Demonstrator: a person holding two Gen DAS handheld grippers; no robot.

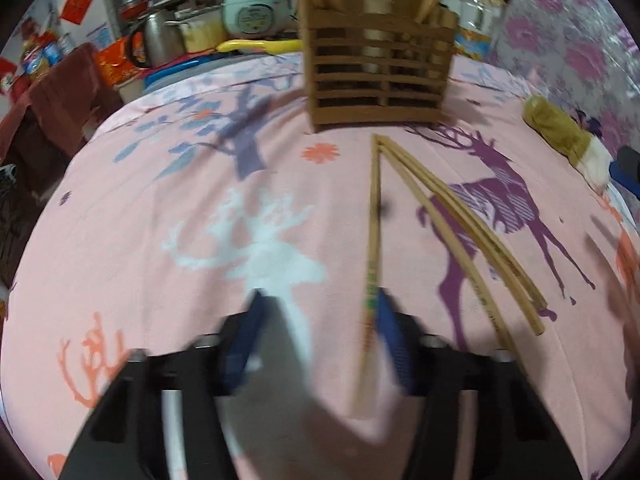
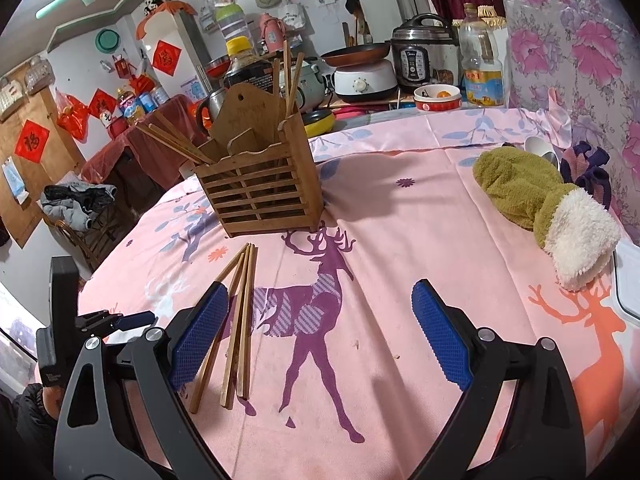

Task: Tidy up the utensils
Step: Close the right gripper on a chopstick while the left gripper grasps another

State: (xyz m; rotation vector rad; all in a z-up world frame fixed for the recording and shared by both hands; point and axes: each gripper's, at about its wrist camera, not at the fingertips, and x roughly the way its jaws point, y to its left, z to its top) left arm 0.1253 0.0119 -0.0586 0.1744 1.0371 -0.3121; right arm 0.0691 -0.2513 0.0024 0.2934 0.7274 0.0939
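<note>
A slatted wooden utensil holder [image 1: 380, 76] stands on the pink deer-print cloth, with several chopsticks upright in it; it also shows in the right wrist view [image 2: 260, 188]. Several loose wooden chopsticks [image 1: 452, 216] lie on the cloth in front of it, fanned out; they show in the right wrist view [image 2: 236, 324] too. My left gripper [image 1: 320, 320] is open, low over the cloth, with its right pad [image 1: 390, 336] against the leftmost chopstick [image 1: 374, 248]. My right gripper [image 2: 320, 332] is open and empty, hovering to the right of the chopsticks.
A green and white plush mitt [image 2: 540, 208] lies at the right, with a spoon [image 2: 540, 150] behind it. A white tray edge [image 2: 630, 284] is at the far right. Cookers, bottles and pans [image 2: 400, 64] crowd the counter behind the table.
</note>
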